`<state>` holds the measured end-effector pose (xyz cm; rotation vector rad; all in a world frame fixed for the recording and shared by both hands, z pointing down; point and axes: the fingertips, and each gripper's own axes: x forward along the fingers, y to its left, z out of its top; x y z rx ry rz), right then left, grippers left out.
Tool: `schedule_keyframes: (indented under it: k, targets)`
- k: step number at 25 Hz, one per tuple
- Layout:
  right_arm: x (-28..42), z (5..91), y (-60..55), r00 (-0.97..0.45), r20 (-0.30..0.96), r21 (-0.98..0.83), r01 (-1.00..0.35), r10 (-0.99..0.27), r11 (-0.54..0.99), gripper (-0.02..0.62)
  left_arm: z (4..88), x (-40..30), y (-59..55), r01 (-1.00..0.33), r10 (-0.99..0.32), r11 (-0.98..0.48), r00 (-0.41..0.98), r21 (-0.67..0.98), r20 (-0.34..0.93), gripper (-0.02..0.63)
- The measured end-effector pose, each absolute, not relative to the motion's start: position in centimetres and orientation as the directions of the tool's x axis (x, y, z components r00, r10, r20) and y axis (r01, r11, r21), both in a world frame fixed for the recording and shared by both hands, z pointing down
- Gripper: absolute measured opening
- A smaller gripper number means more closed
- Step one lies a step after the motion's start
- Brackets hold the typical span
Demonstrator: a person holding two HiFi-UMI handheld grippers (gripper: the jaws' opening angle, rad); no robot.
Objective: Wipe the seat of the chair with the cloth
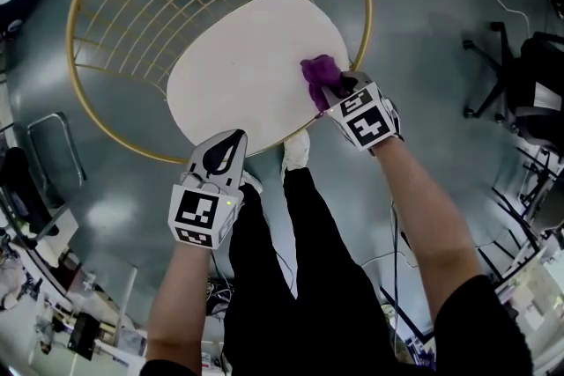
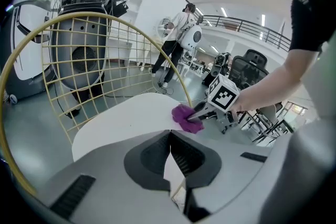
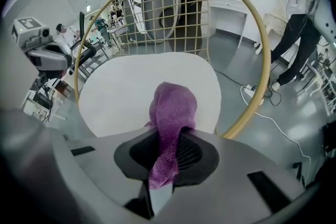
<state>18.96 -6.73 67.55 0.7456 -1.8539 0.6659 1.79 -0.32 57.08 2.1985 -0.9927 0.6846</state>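
Pinching the crumpled purple cloth (image 1: 317, 71) at the edge of the round white seat (image 1: 238, 66), the right gripper (image 1: 333, 89) is apparently just starting wiping; the left gripper (image 1: 227, 145) is hovering closed, empty.

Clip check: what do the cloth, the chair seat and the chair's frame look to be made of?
The cloth: purple, fuzzy pile, limp folds, probably microfibre or terry. The seat: off-white, matte, smooth; a pad or moulded plastic, cannot tell. The frame: thin rods in a grid inside a round rim, gold-yellow finish, likely coated metal wire.
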Motion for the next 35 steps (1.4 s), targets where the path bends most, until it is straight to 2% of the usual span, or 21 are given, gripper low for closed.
schedule_keyframes:
  k: [12, 22, 29, 32, 35]
  targets:
    - [23.3, 66.2, -10.2, -0.243, 0.929, -0.025, -0.796, -0.281, 0.605, 0.067, 56.2, 3.3, -0.6, -0.79, -0.476, -0.52, 0.583, 0.323, 0.659, 0.011]
    - [22.3, 65.2, -11.1, -0.199, 0.919, 0.033, -0.82, -0.339, 0.571, 0.066, 56.0, 1.0, 0.0, -0.804, -0.494, -0.5, 0.57, 0.322, 0.657, 0.011]
    - [18.5, 64.2, -10.1, -0.235, 0.909, 0.021, -0.799, -0.345, 0.601, 0.066, 56.1, -1.6, 0.7, -0.817, -0.51, -0.479, 0.556, 0.321, 0.656, 0.011]
    - [18.0, 63.6, -10.4, -0.279, 0.903, -0.008, -0.771, -0.326, 0.637, 0.066, 55.7, -0.4, -0.2, -0.826, -0.518, -0.464, 0.545, 0.319, 0.659, 0.011]
    - [14.7, 63.5, -9.5, -0.35, 0.891, -0.07, -0.735, -0.288, 0.675, 0.066, 55.6, -0.9, -0.4, -0.833, -0.527, -0.453, 0.538, 0.318, 0.658, 0.011]
